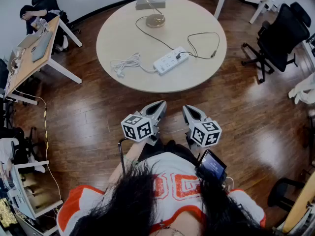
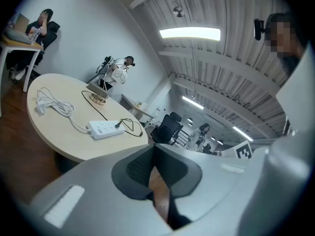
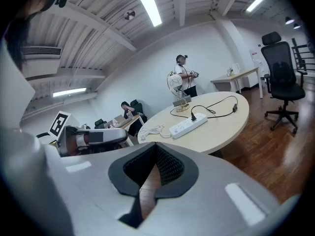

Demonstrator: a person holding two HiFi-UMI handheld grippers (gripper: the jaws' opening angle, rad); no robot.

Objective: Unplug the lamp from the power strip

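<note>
A white power strip (image 1: pixel 171 60) lies on the round beige table (image 1: pixel 128 33), with the lamp's black plug (image 1: pixel 179 56) in its right end. The black cord (image 1: pixel 202 43) loops right, then runs back to the lamp (image 1: pixel 156 4) at the table's far edge. Both grippers hang over the floor, well short of the table's near edge. My left gripper (image 1: pixel 159 104) is shut and holds nothing. My right gripper (image 1: pixel 189 109) is shut and holds nothing too. The left gripper view shows the strip (image 2: pixel 106 129) and lamp (image 2: pixel 114 75); the right gripper view shows the strip (image 3: pixel 187 124) and lamp (image 3: pixel 178 85).
The strip's white cable (image 1: pixel 125 63) lies coiled on the table's left part. A black office chair (image 1: pixel 280 33) stands right of the table. A wooden desk (image 1: pixel 34 50) with a seated person (image 1: pixel 42 9) is at the left. Dark wood floor (image 1: pixel 88 112) surrounds the table.
</note>
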